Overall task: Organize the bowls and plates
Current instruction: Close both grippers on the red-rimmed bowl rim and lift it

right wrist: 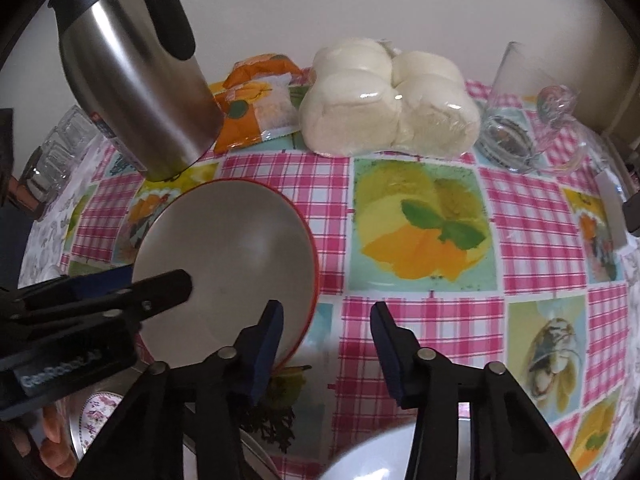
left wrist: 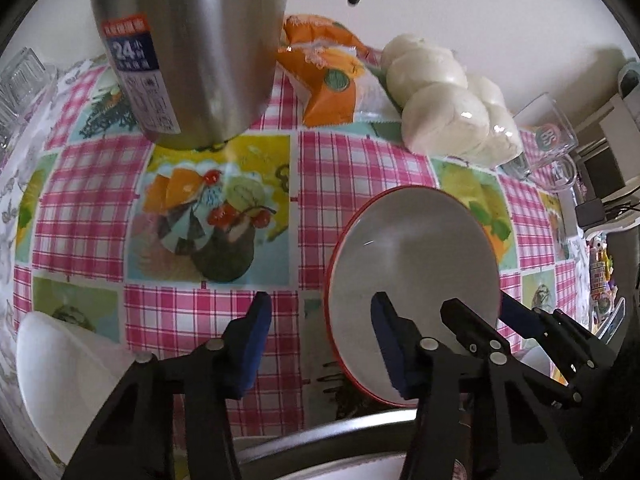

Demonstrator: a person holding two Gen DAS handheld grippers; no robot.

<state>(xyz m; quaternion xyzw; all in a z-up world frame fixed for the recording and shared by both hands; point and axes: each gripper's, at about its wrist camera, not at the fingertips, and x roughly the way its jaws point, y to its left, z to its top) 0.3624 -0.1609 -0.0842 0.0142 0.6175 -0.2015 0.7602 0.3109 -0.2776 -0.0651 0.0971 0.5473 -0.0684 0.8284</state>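
Home dining table, fruit-print checked tablecloth [right wrist: 416, 216], steel thermos [right wrist: 136, 92], bagged buns [right wrist: 384, 108], glass mug [left wrist: 548, 136]

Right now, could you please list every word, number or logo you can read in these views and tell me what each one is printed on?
"24": large figures on the blue label of the steel thermos; the characters around them and the fine print below are too small to read.
"GenRobot.AI": on the body of the left gripper, faint.
Round red and teal logo on the glass mug: letters mirrored, unreadable.
Orange snack packet: round green emblem, no legible words.
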